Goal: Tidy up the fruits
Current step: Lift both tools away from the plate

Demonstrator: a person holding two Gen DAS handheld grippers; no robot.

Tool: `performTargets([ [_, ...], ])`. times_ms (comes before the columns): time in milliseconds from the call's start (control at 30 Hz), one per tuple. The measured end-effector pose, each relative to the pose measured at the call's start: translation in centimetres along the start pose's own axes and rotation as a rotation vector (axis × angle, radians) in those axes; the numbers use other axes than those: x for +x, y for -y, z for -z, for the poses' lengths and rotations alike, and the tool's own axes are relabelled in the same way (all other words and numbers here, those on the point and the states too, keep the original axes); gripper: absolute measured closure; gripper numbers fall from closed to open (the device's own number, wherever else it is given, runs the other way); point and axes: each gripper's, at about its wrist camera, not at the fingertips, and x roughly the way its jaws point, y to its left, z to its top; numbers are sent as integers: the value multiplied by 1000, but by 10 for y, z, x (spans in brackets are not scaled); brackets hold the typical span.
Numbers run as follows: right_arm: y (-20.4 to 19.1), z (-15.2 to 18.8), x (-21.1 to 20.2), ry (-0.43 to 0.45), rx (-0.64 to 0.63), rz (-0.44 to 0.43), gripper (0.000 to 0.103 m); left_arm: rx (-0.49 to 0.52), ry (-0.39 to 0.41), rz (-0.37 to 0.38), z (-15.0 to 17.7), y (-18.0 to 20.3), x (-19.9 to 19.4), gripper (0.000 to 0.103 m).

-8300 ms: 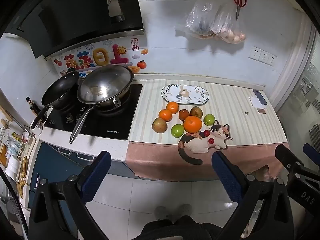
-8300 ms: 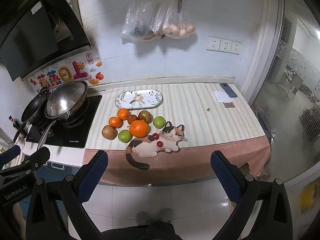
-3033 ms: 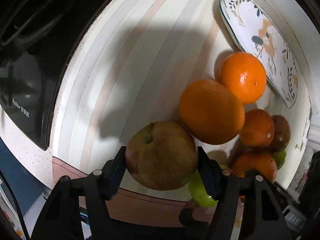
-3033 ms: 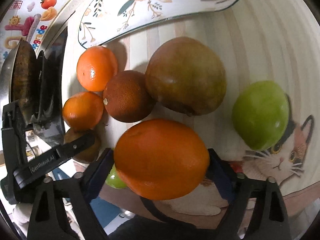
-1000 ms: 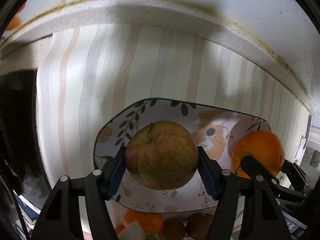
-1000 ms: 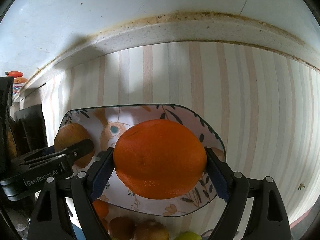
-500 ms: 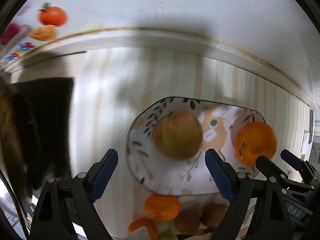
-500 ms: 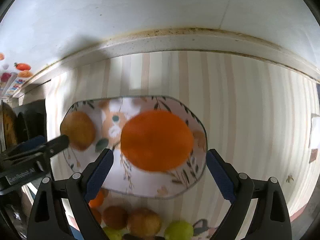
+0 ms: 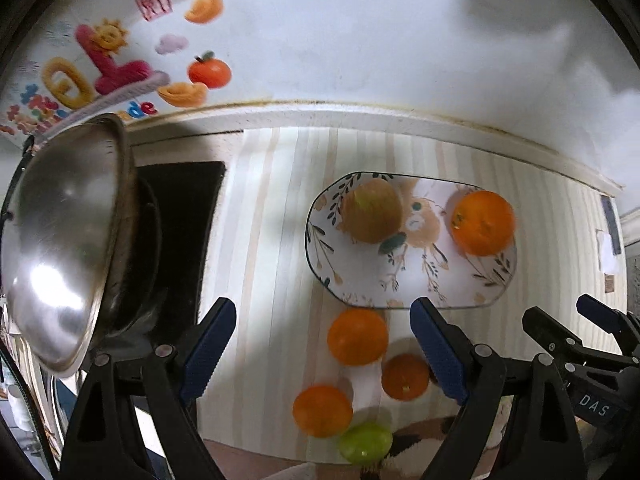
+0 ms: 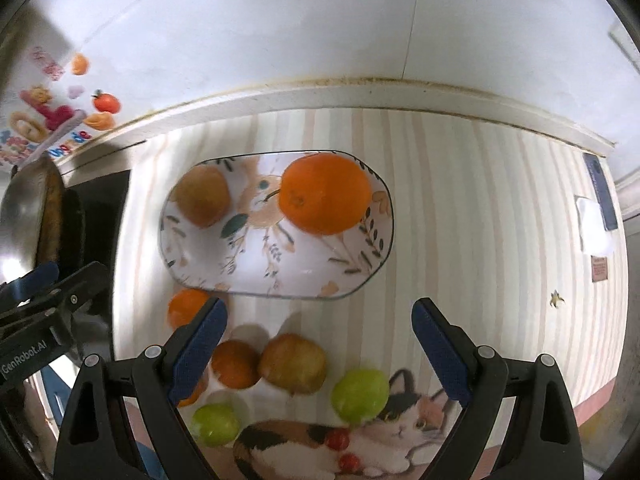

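Observation:
A patterned oval plate (image 9: 420, 284) (image 10: 280, 276) lies on the striped counter. On it sit a brownish apple (image 9: 374, 210) (image 10: 202, 196) at its left end and a big orange (image 9: 482, 222) (image 10: 324, 194) at its right. My left gripper (image 9: 320, 348) is open and empty, above the counter in front of the plate. My right gripper (image 10: 318, 350) is open and empty too. In front of the plate lie small oranges (image 9: 357, 335) (image 10: 235, 363), a brown pear (image 10: 293, 363) and green apples (image 9: 365, 441) (image 10: 360, 394).
A steel wok (image 9: 60, 240) sits on the black hob (image 9: 180, 216) to the left. A cat-shaped mat (image 10: 360, 444) with small red fruits (image 10: 338, 438) lies at the counter's front. The wall runs close behind the plate. A phone (image 10: 598, 192) lies at far right.
Both grippers have let go of their fruit and opened: the apple and the big orange now rest on the plate. Both grippers have pulled back and up from the plate.

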Motion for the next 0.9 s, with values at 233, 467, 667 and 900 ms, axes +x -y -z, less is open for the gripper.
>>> performTargets([
  [233, -10, 37, -56, 99, -1, -2, 7, 24, 103, 4, 28, 0, -49, 14],
  [467, -17, 61, -102, 191, 10, 1, 7, 32, 177, 15, 50, -2, -88, 14],
  [667, -26, 80, -137, 266, -5, 18, 7, 36, 239, 18, 66, -5, -115, 14],
  [900, -31, 99, -159, 304, 1, 9, 7, 32, 272, 24, 81, -10, -128, 14],
])
